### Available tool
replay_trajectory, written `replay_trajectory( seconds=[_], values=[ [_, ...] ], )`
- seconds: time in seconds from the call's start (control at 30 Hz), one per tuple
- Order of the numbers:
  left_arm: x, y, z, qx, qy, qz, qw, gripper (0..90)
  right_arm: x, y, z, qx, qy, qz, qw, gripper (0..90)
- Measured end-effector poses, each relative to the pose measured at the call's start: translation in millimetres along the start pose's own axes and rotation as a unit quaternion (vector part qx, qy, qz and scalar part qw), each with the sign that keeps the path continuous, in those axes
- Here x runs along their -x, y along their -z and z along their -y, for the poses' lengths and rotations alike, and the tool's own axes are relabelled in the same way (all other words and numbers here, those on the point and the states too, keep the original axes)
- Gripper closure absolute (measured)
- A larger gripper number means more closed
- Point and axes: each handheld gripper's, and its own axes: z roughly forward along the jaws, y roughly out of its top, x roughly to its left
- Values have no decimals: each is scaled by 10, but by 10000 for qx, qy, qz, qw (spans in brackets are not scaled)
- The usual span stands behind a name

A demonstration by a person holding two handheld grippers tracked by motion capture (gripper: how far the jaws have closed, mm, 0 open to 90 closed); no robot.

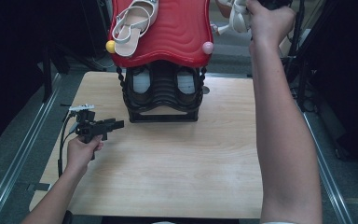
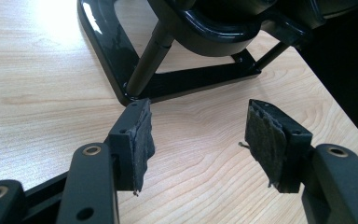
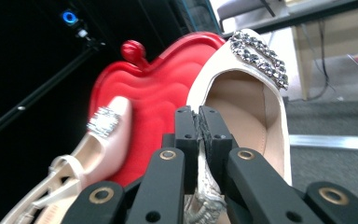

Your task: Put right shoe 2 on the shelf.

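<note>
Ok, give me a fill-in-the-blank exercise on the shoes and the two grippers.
1. The right gripper is shut on a beige ____.
2. The other sandal lies on the ____ top shelf of the rack.
3. The left gripper has its jaws ____, with nothing between them.

Missing words: sandal; red; open

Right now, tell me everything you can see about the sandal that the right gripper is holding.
The held sandal is cream or beige, with a smooth, leather-like upper and a pale insole. A band of dark, glittering stones crosses its open toe. The right gripper is shut on a thin strap or edge of it and carries it in the air, beside and above the red shelf. In the high view its pale straps hang from the raised right hand. Nothing else appears to touch it.
</note>
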Motion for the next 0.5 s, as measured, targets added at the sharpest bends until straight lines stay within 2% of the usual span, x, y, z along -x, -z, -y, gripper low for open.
replay_trajectory(
  seconds=[0.1,0.23,0.4,0.5],
  values=[
    [-4,-6,0,-1,4,14,10000,416,-118,-53,-13,46,46,-113,9999,885],
    [-2,0,-3,12,-1,18,10000,417,-258,-184,5,-84,138,-170,9997,885],
    [-7,16,-7,-6,0,42,10000,415,-353,-365,56,-194,140,-314,9992,885],
    [-15,15,-8,5,10,58,10000,414,-376,-475,111,-286,153,-307,9990,885]
  ],
)
